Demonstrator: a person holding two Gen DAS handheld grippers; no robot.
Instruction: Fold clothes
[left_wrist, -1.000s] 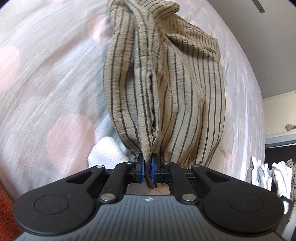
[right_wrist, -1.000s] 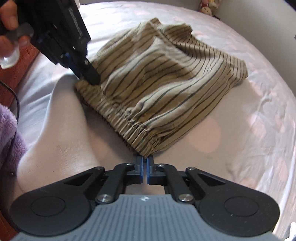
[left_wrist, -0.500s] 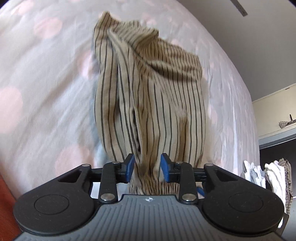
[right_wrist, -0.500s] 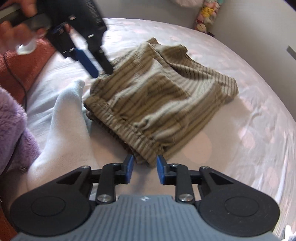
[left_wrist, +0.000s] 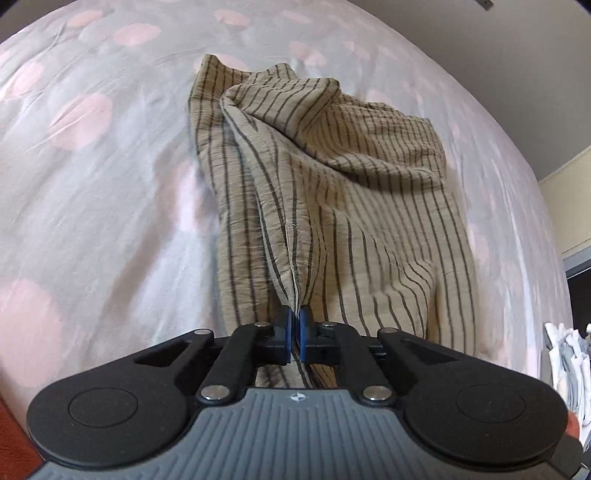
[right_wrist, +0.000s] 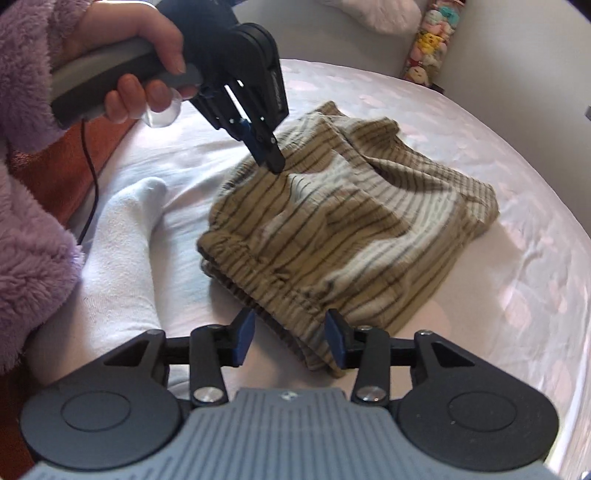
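- Although the striped shorts (right_wrist: 343, 236) lie in the centre of the right wrist frame as a doubled-over bundle on the dotted bedsheet (right_wrist: 517, 314), with the elastic waistband nearest the camera, the top layer is rumpled and peaked, so I judge the fold to be partway, not yet flat.
- The left gripper (left_wrist: 294, 328) is clamped tight on a ridge of the fabric, pulling it up into a crest at the lower middle of its frame.
- The right gripper (right_wrist: 290, 338) stands with its jaws wide apart either side of the waistband corner, holding nothing.
- What seems left: laying the lifted layer down and smoothing it.
- No box, basket or drawer shows; a white sock (right_wrist: 122, 258) lies left of the shorts.
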